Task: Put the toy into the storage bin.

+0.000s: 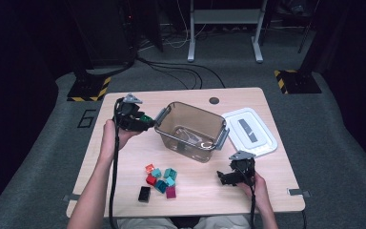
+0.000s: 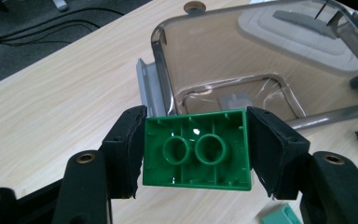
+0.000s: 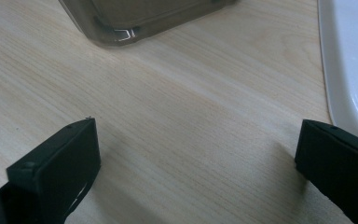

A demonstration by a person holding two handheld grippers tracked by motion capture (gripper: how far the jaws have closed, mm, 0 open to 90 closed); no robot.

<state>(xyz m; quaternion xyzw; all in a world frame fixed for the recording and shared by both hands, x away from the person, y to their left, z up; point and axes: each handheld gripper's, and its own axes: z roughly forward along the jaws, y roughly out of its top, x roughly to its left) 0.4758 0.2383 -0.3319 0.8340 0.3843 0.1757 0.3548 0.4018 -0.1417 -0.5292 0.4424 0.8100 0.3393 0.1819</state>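
Item: green two-by-two-row building brick [image 2: 196, 155], clamped underside-up between my left gripper's [image 1: 143, 120] jaws, just beside the clear storage bin's [image 1: 205, 144] rim. Handling: I should clear the handle and release low. My right gripper [image 3: 196, 154]: spread wide, empty, over the table [image 3: 177, 116].

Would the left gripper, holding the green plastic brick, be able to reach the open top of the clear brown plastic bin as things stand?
Probably yes. The left gripper, shut on the green plastic brick, is right beside the rim of the clear brown plastic bin; its white lid lies aside.
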